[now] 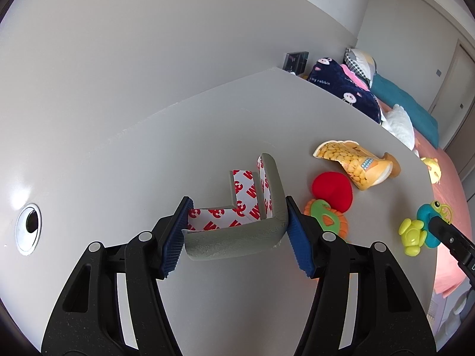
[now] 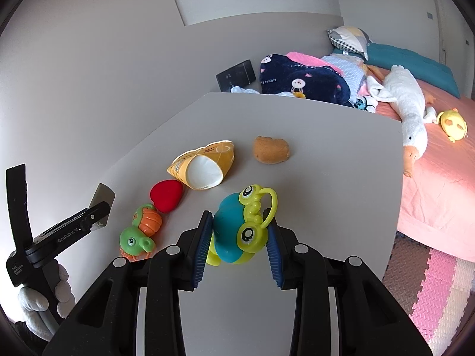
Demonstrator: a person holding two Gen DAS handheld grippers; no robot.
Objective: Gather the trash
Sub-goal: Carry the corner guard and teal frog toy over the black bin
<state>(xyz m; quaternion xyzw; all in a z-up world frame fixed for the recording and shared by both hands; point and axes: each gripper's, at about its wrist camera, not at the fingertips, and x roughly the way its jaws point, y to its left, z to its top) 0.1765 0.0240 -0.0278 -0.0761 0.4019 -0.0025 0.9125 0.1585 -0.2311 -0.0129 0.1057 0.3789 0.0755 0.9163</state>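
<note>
Beside the held frog toy (image 2: 240, 228) — snack bag (image 2: 204, 163), red plush (image 2: 166, 194) (touching).

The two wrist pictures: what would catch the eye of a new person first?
First, the blue and green frog toy, gripped between the fingers of the right gripper at the near edge of the table. Next, the grey foam corner guard with red-printed tape, held in the left gripper. Behind them lie a red heart and a yellow snack bag.
</note>
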